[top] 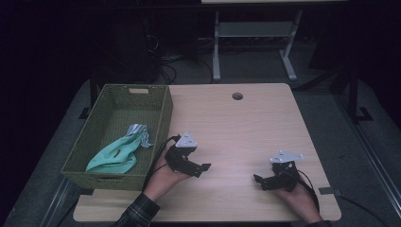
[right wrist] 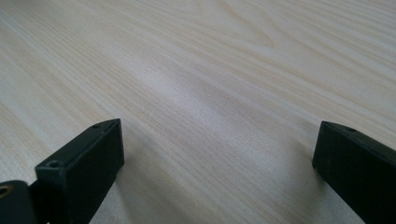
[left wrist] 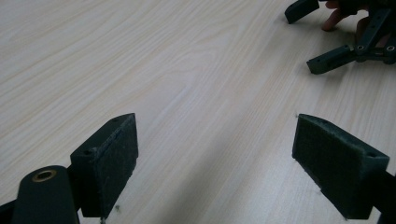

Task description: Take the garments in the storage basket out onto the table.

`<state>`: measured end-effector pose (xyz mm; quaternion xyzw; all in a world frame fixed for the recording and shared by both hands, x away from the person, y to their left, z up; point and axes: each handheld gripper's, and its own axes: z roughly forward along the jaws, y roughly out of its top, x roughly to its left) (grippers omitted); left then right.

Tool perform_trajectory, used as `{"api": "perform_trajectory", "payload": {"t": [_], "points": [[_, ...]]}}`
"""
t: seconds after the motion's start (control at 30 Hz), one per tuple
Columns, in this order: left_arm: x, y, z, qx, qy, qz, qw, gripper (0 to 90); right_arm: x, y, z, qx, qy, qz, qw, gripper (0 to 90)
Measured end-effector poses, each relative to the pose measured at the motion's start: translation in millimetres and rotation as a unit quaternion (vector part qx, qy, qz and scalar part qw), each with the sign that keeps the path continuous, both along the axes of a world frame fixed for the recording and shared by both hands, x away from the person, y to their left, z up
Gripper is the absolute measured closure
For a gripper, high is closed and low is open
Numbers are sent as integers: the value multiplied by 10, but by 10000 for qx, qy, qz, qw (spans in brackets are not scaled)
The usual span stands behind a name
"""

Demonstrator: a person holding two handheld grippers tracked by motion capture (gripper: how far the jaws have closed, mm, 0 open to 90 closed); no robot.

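Note:
My left gripper [top: 204, 167] rests low over the wooden table [top: 246, 123], just right of the green basket [top: 163, 116], and it is open with nothing between its jaws. In its own view the left gripper [left wrist: 215, 154] has only bare wood between its pads, and the right gripper [left wrist: 322, 35] lies farther off at the top right. My right gripper [top: 257, 180] sits near the table's front right, also open and empty. The right gripper [right wrist: 217, 158] frames bare wood in its own view. Inside the basket lies a mint-green cloth [top: 116, 153] with a grey patterned piece [top: 138, 130] at its top.
The basket takes up the table's left side. A round cable hole [top: 237, 96] sits near the far edge. Beyond the table stand a white desk frame [top: 253, 42] and cables on a dark floor.

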<state>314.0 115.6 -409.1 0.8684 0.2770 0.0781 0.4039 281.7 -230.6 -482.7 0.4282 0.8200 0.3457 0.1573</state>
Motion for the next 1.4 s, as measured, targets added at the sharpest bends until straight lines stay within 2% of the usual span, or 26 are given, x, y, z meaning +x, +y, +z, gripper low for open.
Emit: {"api": "perform_trajectory", "payload": {"t": [0.1, 0.27, 0.53, 0.57, 0.83, 1.1, 1.3, 1.4], "points": [[-3, 2, 29, -73, 27, 6, 10000, 138, 0, 0, 0, 2, -1, -1, 10000, 18], [-2, 5, 91, -9, -23, -46, 10000, 138, 0, 0, 0, 3, -2, -1, 10000, 18], [-8, 0, 169, -114, -79, -33, 9999, 139, 0, 0, 0, 5, -2, 0, 10000, 18], [-2, 4, 181, -67, -104, -71, 9999, 138, 0, 0, 0, 4, -3, 0, 10000, 18], [27, 20, 282, -78, -138, -147, 9998, 139, 0, 0, -1, 4, -6, 3, 10000, 18], [57, 14, 338, -176, -245, -356, 9989, 139, 0, -1, -1, 2, -4, -4, 10000, 18], [96, 25, 336, -183, -195, -539, 9982, 141, 3, 2, 0, -2, -3, -21, 10000, 18], [81, 72, 404, -188, -217, -554, 9981, 141, 4, 1, 0, -8, -12, -16, 10000, 18]]}}
